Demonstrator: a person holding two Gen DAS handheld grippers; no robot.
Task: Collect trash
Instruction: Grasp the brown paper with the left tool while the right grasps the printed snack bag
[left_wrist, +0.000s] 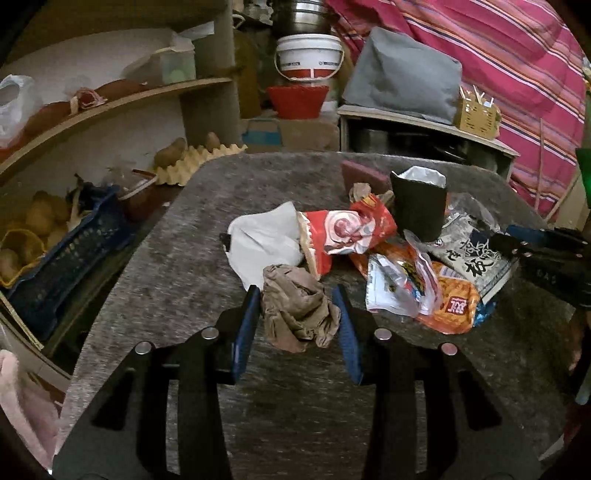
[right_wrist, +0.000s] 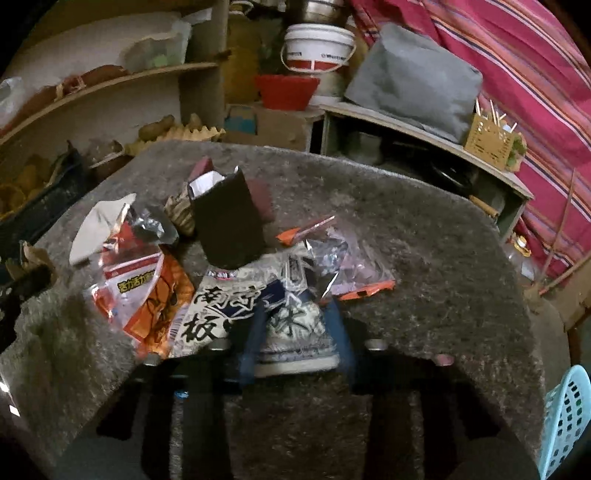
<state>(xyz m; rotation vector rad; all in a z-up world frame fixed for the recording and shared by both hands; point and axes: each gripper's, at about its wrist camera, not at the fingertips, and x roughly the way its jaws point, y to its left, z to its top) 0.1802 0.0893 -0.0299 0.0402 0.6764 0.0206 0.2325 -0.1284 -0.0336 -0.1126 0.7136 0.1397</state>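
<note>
Worktop: a grey, felt-covered worktop (left_wrist: 155, 266) with rounded corners fills the middle of the room, and the litter lies heaped on its far half.
Backdrop: a pink striped cloth (left_wrist: 509, 62) hangs behind on the right; curved wooden shelves (left_wrist: 110, 99) run along the left.
Grey bag: a soft grey fabric bag (left_wrist: 402, 74) sits on a low shelf behind the worktop, near a white plastic bucket with a red band (left_wrist: 309, 55).
Basket: a pale blue perforated plastic basket (right_wrist: 565, 417) stands off the worktop's right edge.
White packet: a white snack packet printed with large black characters (right_wrist: 236, 317) lies flat at the near right of the heap.
Dark pouch: an upright dark pouch with a white lining (left_wrist: 419, 206) stands just behind that packet.
Red wrapper: a crumpled red-and-white foil wrapper (left_wrist: 343, 232) lies mid-heap, touching a white crumpled paper sheet (left_wrist: 262, 240) on its left.
Orange bag: an orange and clear plastic bag (left_wrist: 424, 291) lies between the red wrapper and the white packet.
Brown wad: a crumpled brown paper wad (left_wrist: 299, 310) sits at the near edge of the heap.
Left tongs: the left tongs (left_wrist: 297, 314) are clamped on the brown wad, blue pads pressing both its sides.
Right tongs: the right tongs (right_wrist: 295, 332), blurred, straddle the near end of the white packet; whether their pads press it I cannot tell.
</note>
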